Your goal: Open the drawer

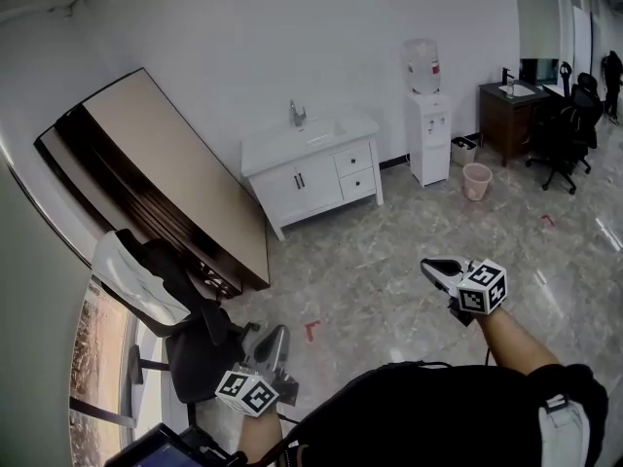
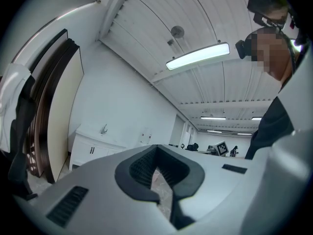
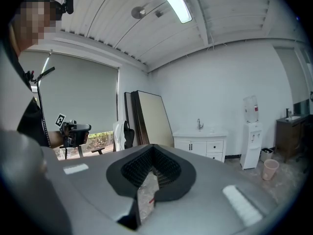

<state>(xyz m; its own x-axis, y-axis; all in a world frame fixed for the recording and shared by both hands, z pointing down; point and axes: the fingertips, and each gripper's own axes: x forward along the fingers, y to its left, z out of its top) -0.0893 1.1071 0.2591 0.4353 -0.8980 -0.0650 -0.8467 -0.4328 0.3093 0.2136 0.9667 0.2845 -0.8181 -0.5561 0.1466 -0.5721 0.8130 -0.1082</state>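
Approach stage; drawer not yet reached.
The white cabinet [image 1: 302, 178] stands upper centre against the wall; its drawers [image 1: 354, 159], on its right side, are shut and well apart from both tools; right gripper [image 1: 433, 269], centre right, and left gripper [image 1: 278, 333], lower left, point roughly level, jaws closed on nothing; advisable to close in squarely and part the jaws before reaching a drawer.

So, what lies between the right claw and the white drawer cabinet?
Only bare floor separates the right claw from the cabinet, as the head view shows.
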